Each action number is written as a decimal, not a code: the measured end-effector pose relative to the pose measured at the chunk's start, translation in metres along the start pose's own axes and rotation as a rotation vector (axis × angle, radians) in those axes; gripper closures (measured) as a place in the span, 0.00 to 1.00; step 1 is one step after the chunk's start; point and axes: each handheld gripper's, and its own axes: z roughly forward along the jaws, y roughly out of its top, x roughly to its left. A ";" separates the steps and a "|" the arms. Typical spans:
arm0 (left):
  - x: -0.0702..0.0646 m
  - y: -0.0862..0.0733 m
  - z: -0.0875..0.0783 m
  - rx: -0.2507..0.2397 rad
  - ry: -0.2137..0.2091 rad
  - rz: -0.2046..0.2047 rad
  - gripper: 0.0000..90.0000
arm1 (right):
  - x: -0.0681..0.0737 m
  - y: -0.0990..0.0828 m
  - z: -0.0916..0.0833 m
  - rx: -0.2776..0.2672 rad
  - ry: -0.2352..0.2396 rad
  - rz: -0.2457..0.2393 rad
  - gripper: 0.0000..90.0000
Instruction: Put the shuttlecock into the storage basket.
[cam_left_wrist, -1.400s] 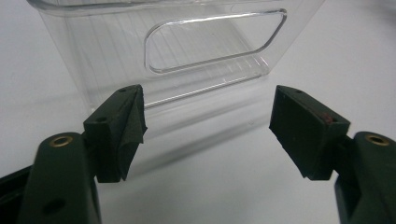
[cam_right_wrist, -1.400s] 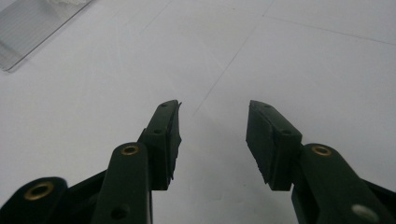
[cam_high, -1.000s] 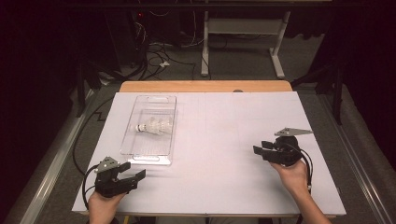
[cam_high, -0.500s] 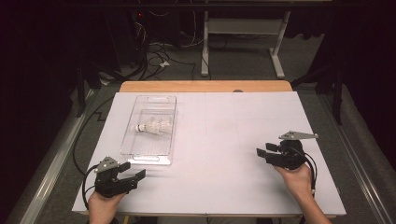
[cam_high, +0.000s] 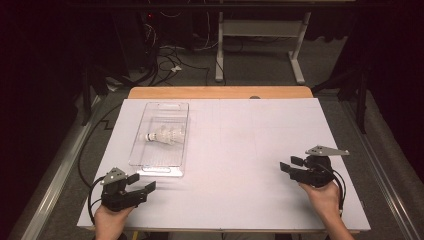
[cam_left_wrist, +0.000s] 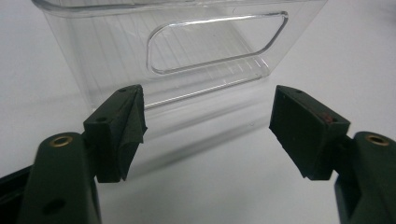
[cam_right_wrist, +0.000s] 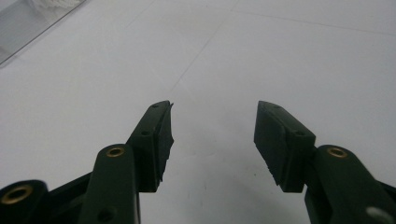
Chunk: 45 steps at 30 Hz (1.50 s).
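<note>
Left gripper rests at 7 o'clock on the bench, fingers spread wide on nothing, facing the handle end of the clear tray just beyond. Right gripper at 4 o'clock, fingers have just been opening, nothing between them. Farther off at 11 o'clock, the white shuttlecock lies on its side inside the tray.

lab, white-topped table, dark curtains, floor cables

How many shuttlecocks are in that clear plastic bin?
1: a white feathered shuttlecock lies on its side inside the clear rectangular plastic bin at the table's left. None seems hidden.
</note>
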 end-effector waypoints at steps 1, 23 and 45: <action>0.000 0.000 0.000 -0.001 0.000 0.002 0.31 | 0.000 -0.001 0.000 -0.002 -0.002 0.004 0.52; 0.001 0.000 -0.001 -0.006 0.004 -0.004 0.31 | -0.001 -0.022 -0.012 -0.040 -0.013 0.010 0.46; 0.000 0.000 -0.001 -0.007 0.006 -0.002 0.31 | -0.003 -0.044 -0.022 -0.090 -0.027 0.022 0.39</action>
